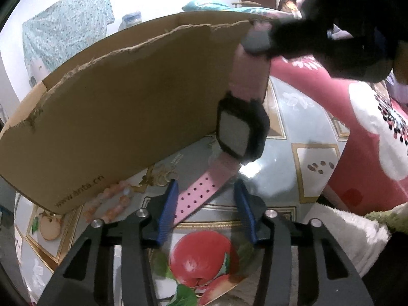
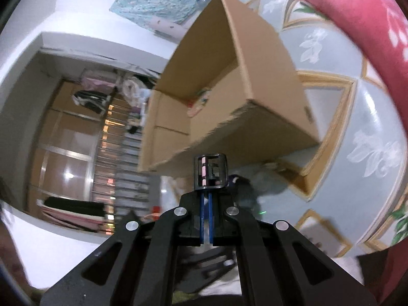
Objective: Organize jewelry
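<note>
A watch with a black case (image 1: 241, 132) and a pink perforated strap (image 1: 201, 193) hangs upright in front of a cardboard box (image 1: 114, 102). My right gripper (image 1: 278, 38) holds its top end from the upper right. In the right wrist view that gripper (image 2: 205, 195) is shut on the strap, and the black buckle (image 2: 210, 170) sticks out past the fingertips. The strap's lower end lies on the table between the blue fingers (image 1: 169, 204) of my left gripper (image 1: 206, 186). Those jaws stand apart, with a gap on the right side.
The open box (image 2: 267, 76) holds a few small items (image 2: 201, 102). A pink-and-orange bead bracelet (image 1: 112, 201) lies on the fruit-patterned tablecloth (image 1: 313, 158) beside the box. A person in a red-and-white top (image 1: 357, 127) is at the right, with a white fluffy cloth (image 1: 344, 229) below.
</note>
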{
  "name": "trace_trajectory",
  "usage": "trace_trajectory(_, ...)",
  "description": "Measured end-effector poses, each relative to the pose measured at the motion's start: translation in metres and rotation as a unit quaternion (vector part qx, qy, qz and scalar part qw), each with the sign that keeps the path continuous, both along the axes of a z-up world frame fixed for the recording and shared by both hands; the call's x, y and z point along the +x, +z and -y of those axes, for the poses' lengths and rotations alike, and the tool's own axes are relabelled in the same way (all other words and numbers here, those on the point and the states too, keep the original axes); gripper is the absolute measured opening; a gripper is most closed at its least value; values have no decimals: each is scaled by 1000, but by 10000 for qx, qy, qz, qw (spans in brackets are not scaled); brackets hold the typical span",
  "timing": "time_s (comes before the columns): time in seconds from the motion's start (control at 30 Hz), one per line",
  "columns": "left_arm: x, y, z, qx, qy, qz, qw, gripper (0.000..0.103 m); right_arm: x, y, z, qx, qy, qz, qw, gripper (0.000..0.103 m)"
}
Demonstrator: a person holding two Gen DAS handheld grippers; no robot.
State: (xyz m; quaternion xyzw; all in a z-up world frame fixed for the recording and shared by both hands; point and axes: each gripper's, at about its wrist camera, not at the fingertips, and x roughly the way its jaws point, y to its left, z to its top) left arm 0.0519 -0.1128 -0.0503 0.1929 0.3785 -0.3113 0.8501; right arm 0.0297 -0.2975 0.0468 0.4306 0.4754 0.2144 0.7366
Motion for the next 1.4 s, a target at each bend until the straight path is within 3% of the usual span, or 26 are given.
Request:
trace_trajectory(0.13, -9, -1, 2, 109, -102, 214, 9997, 42, 3, 3, -5, 291, 30, 15, 9996, 1)
trace_trajectory(0.33, -20, 1, 2, -4, -133, 453, 9989, 42, 2, 20, -12, 306, 152, 210, 9992, 1)
trace_trajectory(0.4, -23, 2, -1, -68, -70, 547, 9985, 32, 2, 24, -14, 326, 172, 254, 9990, 1)
trace_trajectory(0.47, -23, 3, -6, -156, 23, 561, 9983, 16, 1, 26, -16, 345, 173, 280, 9989, 1)
trace_trajectory(0.6, -16, 15, -16, -447, 157, 586, 9972, 14, 0, 30, -22, 383, 170, 366, 9984, 1)
trace_trajectory(0.83, -24, 35, -28, -666, 243, 752, 9946, 3, -10, 44, -12, -106, -78, 657, 9978, 1)
trace_trajectory(1.07, -12, 95, -60, -1039, 426, 877, 9898, 3, 14, 74, -14, -663, 20, 1099, 9917, 1)
trace_trajectory(1.2, 20, 131, -59, -1099, 298, 585, 9918, 3, 56, 85, -13, -787, 110, 1039, 9914, 1)
trace_trajectory(1.3, 58, 144, -53, -843, 208, 201, 9960, 3, 102, 78, -8, -957, 144, 666, 9931, 1)
trace_trajectory(1.4, 92, 141, -43, -575, -11, -301, 9979, 3, 136, 69, -12, -1528, 273, 335, 9873, 1)
